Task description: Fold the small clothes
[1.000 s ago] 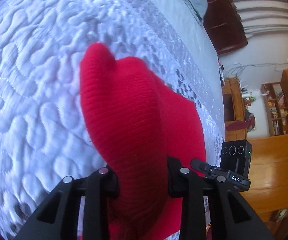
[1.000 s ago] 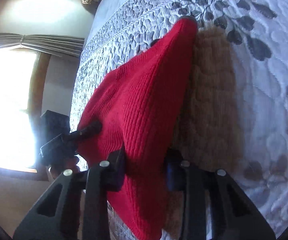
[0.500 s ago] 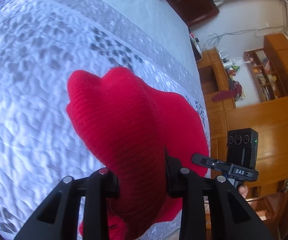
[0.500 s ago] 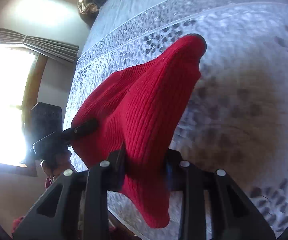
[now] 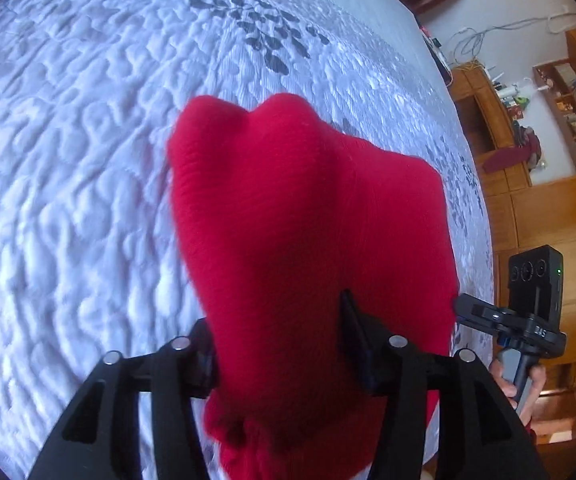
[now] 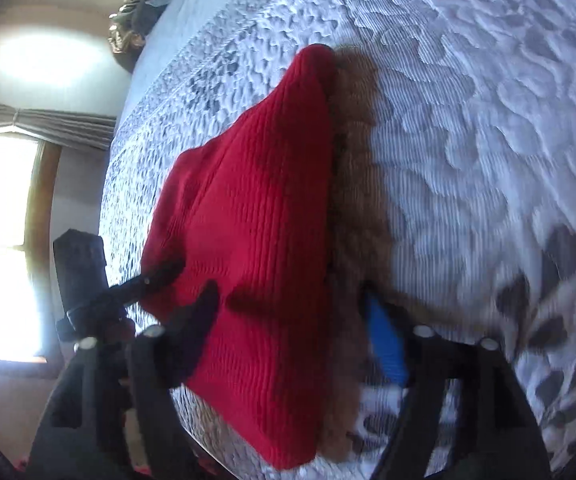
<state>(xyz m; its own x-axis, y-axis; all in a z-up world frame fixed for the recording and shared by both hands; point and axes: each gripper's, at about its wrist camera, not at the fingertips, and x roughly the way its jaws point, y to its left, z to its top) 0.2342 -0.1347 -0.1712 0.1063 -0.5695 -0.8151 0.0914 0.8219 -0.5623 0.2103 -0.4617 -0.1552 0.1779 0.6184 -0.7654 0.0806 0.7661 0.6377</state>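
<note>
Quilted bed (image 5: 68,200) carries the red knit garment (image 5: 308,220), doubled over, both the left claw (image 5: 276,344) and right claw (image 6: 292,312) just opening off it; smoothing likely remains

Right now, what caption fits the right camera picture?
Right gripper opening around a red knit on a white quilt.
</note>
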